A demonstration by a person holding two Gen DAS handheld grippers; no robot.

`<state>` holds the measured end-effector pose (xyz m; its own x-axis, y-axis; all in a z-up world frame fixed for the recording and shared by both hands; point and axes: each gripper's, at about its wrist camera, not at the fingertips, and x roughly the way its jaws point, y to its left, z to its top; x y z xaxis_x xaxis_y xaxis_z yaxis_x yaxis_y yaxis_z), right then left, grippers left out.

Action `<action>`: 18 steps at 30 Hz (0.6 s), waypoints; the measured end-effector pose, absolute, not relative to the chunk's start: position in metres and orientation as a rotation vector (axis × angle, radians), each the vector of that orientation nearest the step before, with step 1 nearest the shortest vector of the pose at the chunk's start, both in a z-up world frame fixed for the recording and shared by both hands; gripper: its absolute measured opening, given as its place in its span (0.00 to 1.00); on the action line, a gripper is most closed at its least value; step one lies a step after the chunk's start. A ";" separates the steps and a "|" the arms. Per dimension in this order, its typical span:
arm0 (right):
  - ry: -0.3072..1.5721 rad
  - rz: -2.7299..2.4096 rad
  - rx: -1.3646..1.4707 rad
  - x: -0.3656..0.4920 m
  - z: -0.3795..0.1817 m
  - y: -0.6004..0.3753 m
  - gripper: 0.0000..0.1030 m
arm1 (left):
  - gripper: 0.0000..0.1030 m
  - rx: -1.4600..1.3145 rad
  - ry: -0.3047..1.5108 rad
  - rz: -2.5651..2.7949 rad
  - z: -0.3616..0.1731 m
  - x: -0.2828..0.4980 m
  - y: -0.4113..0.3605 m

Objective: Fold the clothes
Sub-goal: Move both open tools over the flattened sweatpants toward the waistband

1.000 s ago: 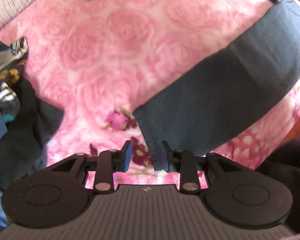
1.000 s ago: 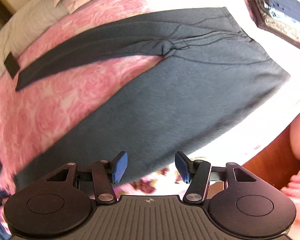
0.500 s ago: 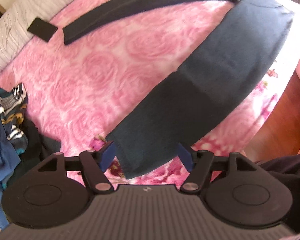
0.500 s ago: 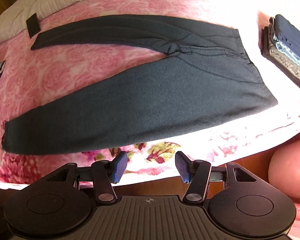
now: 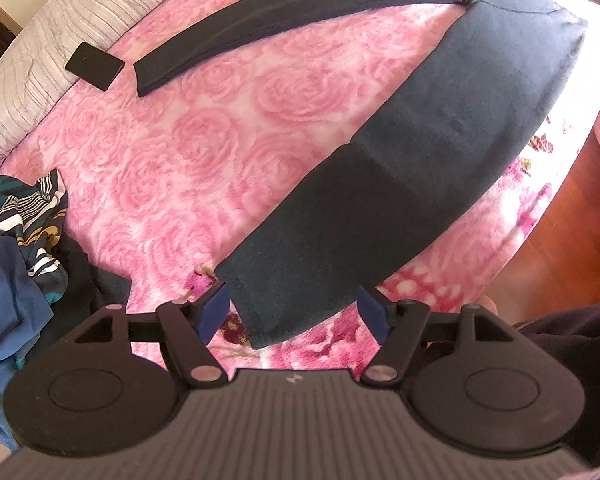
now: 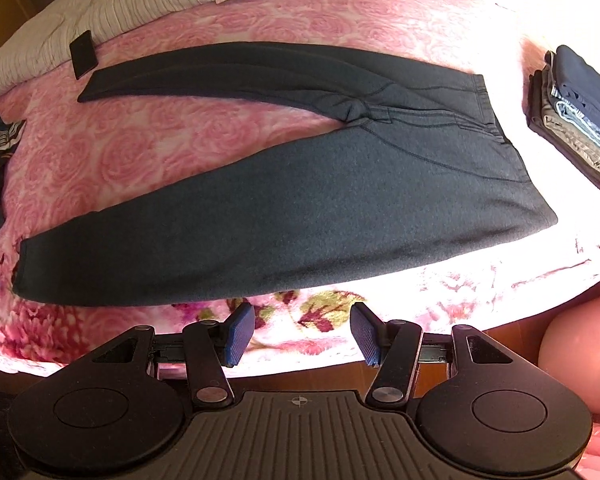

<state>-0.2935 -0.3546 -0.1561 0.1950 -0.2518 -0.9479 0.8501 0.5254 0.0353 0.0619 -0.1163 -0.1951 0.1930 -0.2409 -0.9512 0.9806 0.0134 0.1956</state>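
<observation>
Two grippers, left (image 5: 294,312) and right (image 6: 302,334), gape empty over dark trousers (image 6: 300,208) on a rose blanket (image 6: 172,148), folded stack (image 6: 576,120) nearby, no writing legible.

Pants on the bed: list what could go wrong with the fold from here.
1. The pants lie with legs splayed apart, so folding one onto the other may leave cuffs misaligned.
2. Fabric is bunched at the crotch; a fold over it could trap a wrinkle.
3. The near leg runs close to the bed edge, and both the left gripper and right gripper are open and empty, so a tug might slide it off.
</observation>
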 end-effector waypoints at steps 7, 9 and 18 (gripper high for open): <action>1.111 -0.842 0.659 -0.295 -0.157 -0.361 0.55 | 0.65 1.132 0.871 -1.172 -0.192 0.064 -0.119; 1.111 -0.839 0.657 -0.296 -0.157 -0.361 0.55 | 0.65 1.132 0.867 -1.173 -0.191 0.063 -0.121; 1.108 -0.836 0.651 -0.302 -0.157 -0.359 0.55 | 0.65 1.140 0.859 -1.176 -0.191 0.054 -0.121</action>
<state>-0.3025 -0.3594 -0.1566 0.2113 -0.2495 -0.9450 0.8404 0.5401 0.0453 0.0540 -0.1206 -0.1911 0.2097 -0.2463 -0.9462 0.9763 0.0001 0.2164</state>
